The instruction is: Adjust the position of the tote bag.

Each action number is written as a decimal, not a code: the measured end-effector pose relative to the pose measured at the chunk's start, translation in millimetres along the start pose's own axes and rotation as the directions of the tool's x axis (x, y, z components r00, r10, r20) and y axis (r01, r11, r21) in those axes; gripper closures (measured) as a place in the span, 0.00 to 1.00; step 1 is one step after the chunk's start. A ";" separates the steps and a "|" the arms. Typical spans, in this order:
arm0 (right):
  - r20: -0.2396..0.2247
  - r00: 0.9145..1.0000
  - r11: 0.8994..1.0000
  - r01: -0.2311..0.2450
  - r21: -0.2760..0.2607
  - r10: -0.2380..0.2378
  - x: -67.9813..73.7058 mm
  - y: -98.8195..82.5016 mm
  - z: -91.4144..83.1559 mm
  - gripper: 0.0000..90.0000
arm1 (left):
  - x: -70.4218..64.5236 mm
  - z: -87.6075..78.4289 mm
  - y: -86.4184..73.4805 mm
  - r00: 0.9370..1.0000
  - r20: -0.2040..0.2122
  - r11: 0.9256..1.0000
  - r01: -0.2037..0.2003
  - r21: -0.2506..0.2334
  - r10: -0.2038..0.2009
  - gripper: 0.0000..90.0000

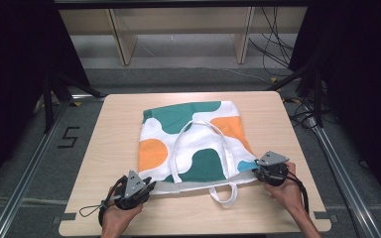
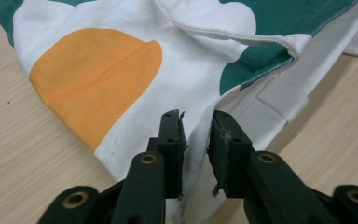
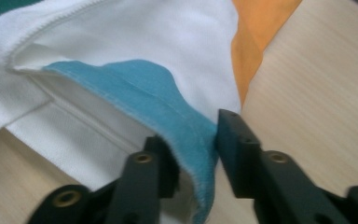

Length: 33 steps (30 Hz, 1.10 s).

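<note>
A white tote bag (image 1: 193, 144) with green, orange and blue patches lies flat on the wooden table (image 1: 114, 129), its open mouth toward me. One handle (image 1: 198, 123) rests on the bag and the other (image 1: 224, 196) hangs out over the table. My left gripper (image 1: 151, 186) is at the near left corner. In the left gripper view its jaws (image 2: 196, 135) stand close together with the bag's white edge (image 2: 196, 140) pinched between them. My right gripper (image 1: 256, 171) is at the near right corner, shut (image 3: 193, 140) on the blue hem (image 3: 168, 102), which lifts the upper layer.
Bare tabletop surrounds the bag on all sides, with the near edge (image 1: 193, 225) just behind my hands. Beyond the table stand wooden shelf legs (image 1: 124, 44), dark frame rails (image 1: 49, 99) and cables (image 1: 273, 44) on the floor.
</note>
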State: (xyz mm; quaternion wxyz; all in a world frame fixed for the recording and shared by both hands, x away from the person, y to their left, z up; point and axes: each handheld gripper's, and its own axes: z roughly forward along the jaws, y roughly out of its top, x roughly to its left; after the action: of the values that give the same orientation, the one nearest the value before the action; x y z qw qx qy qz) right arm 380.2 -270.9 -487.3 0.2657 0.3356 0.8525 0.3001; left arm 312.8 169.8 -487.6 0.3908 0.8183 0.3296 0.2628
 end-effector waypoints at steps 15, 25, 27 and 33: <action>-0.001 1.000 0.996 0.021 -0.083 -0.021 9.9 2.5 -33.7 0.95 | -6.5 5.5 -12.7 0.997 -0.031 0.984 -0.066 0.167 0.072 0.58; -0.021 1.000 0.996 -0.005 -0.086 0.003 10.3 -0.5 -34.6 0.94 | -11.8 19.2 -6.8 0.998 -0.057 0.985 -0.025 0.171 0.035 0.70; -0.022 1.000 0.996 -0.002 -0.086 0.000 10.2 -0.6 -34.6 0.94 | -11.2 16.4 -5.6 0.999 -0.039 0.993 -0.025 0.118 0.030 0.81; -0.031 1.000 0.996 -0.002 -0.088 -0.001 12.5 -0.6 -37.8 0.95 | -10.7 4.6 -1.0 0.996 -0.065 0.997 -0.048 0.067 0.053 0.92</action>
State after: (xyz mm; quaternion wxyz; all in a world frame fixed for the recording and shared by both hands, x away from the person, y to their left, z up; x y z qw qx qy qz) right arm 347.3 -274.7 -465.2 0.2669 0.3193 0.8423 0.3425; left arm 308.8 160.1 -492.9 0.3456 0.8295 0.3303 0.2889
